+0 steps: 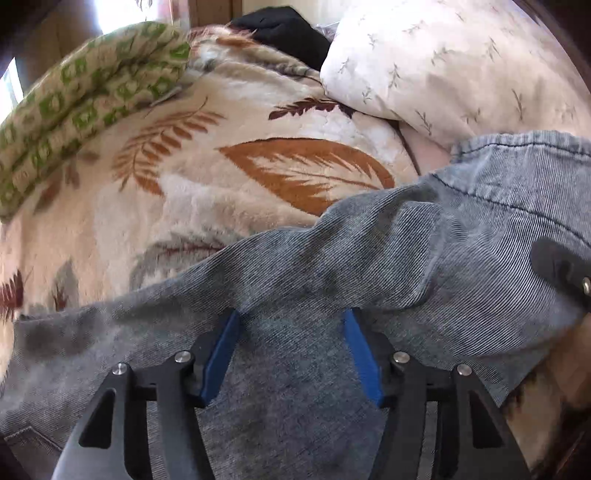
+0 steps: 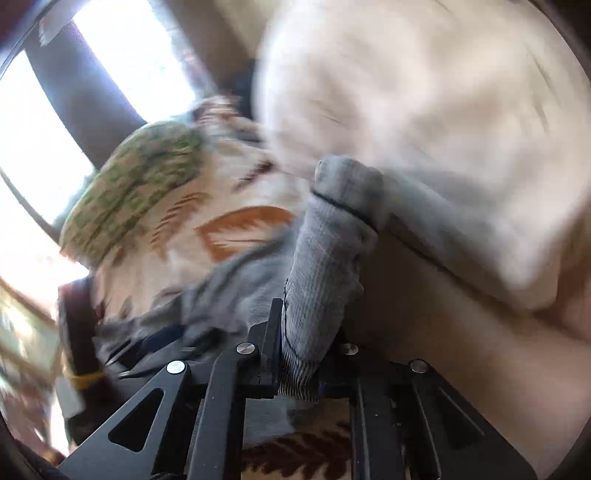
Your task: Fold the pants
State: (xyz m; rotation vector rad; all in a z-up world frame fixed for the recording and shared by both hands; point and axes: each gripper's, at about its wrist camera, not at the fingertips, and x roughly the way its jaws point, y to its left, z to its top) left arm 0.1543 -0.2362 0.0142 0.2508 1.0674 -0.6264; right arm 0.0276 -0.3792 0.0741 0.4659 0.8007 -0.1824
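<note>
- Pants (image 1: 369,258): one grey denim pair, lying across the lower half of the left wrist view on a feather-print blanket (image 1: 221,177), running from the lower left edge up to the right edge; a stitched hem or band shows at the upper right of the cloth.
- Progress, as I judge it: the folding is at an early stage. The cloth is rumpled and spread out, with one raised crease through the middle and no neat fold visible, so bringing one part over the other and flattening it are both left to do.
- Left gripper (image 1: 291,317): at the bottom centre of its own view, its blue pads apart and pressed down on the denim, with a ridge of cloth between them; the pads do not pinch it yet.
- Right gripper (image 2: 306,332): at the bottom centre of its blurred view, jaws clamped on a bunched end of the pants (image 2: 325,266), which rises from the jaws toward the middle of the frame. Its dark tip also shows at the right edge of the left wrist view.
- Count: one pair of pants, two grippers, one feather-print blanket, one green-patterned bolster or rolled cloth (image 1: 85,107) at upper left, one white leaf-print pillow (image 1: 461,62) at upper right, one black item (image 1: 280,29) at top centre that is too hidden to identify.
</note>
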